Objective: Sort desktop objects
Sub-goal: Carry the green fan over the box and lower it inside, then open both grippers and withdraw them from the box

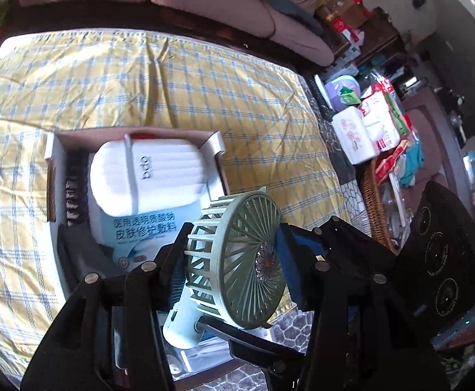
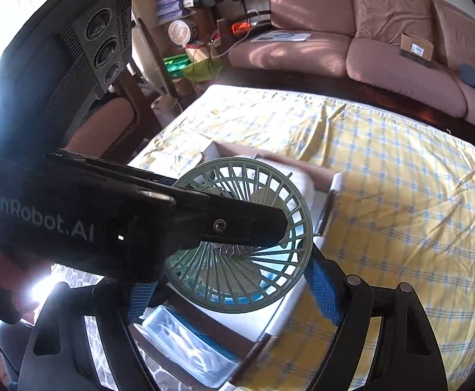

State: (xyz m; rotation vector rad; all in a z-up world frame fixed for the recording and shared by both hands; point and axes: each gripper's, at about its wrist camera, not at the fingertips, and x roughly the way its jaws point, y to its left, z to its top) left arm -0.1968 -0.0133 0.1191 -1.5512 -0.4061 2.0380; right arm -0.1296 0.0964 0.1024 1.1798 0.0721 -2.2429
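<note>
Left wrist view: your left gripper [image 1: 234, 262] is clamped on the green handheld fan [image 1: 237, 260], one blue pad on the front grille near the flower badge, the other finger against the back of the cage. The fan's pale handle [image 1: 185, 322] hangs down toward the camera. Just past it sits the white cardboard box [image 1: 214, 143] on the yellow plaid tablecloth [image 1: 204, 81] covering the tabletop. Inside the box you've got a white pouch [image 1: 146, 176] printed "bdo" lying on a light blue packet [image 1: 139, 228] with Chinese text, plus a dark brush [image 1: 72, 195] along the left wall. Off to the right there's a wicker basket [image 1: 376, 202] stuffed with packets, and the black body of your other gripper.

Right wrist view: the fan head [image 2: 244, 241] fills the middle, held above the box [image 2: 332, 185], with the left gripper's black finger [image 2: 204, 218] crossing its grille. Your right gripper [image 2: 234, 296] has its blue pads [image 2: 323, 293] spread apart on either side of the fan's lower rim, and I can't tell if they touch it. A clear plastic packet [image 2: 188, 348] lies in the box's near end. Pink sofa [image 2: 367, 39] behind.
</note>
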